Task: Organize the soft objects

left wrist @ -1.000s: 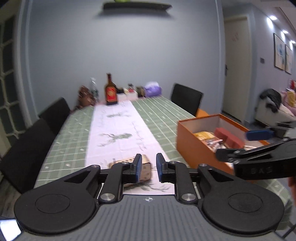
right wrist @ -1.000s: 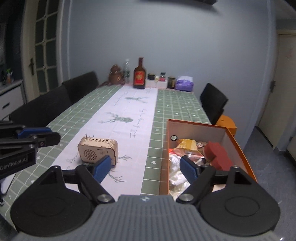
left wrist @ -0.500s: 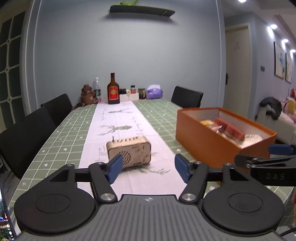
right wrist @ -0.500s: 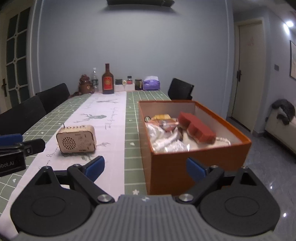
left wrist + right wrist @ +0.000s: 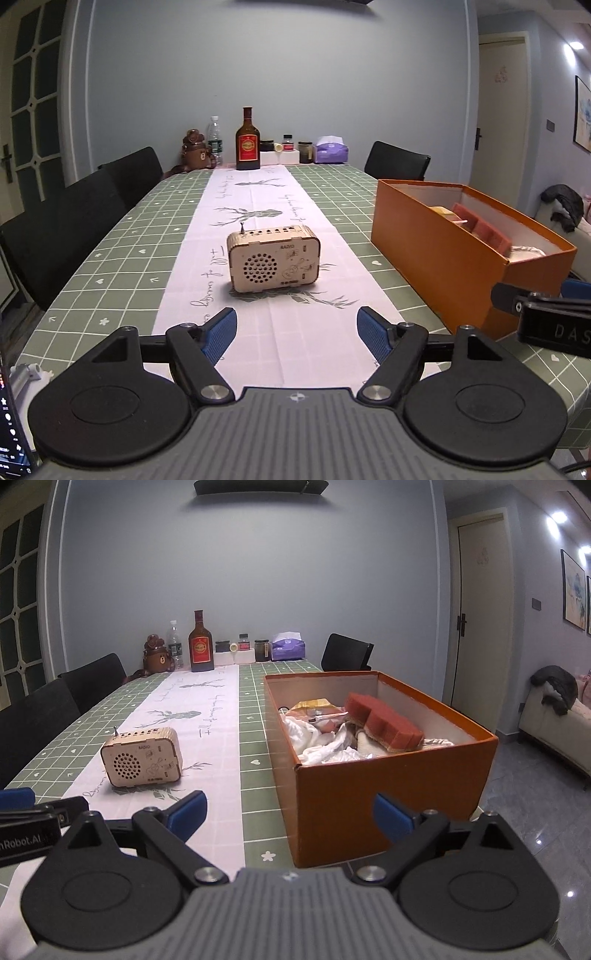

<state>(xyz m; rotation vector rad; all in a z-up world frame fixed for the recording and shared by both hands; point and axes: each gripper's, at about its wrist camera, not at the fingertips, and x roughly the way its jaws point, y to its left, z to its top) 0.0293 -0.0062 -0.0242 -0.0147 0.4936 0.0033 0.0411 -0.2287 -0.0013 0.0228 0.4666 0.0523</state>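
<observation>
An orange box stands on the table's right side and also shows in the left wrist view. In it lie a red sponge, white cloth and a yellow packet. My left gripper is open and empty, low over the table's near end, in front of a wooden radio. My right gripper is open and empty, just before the box's near wall. The radio also shows in the right wrist view.
A white runner lies down the green checked tablecloth. A brown bottle, a water bottle, a bear figure, jars and a purple tissue pack stand at the far end. Black chairs line the left side.
Both grippers have drawn back toward the near table edge and dropped lower. The left gripper opened from nearly shut around the radio to wide open. The radio stays on the runner.
</observation>
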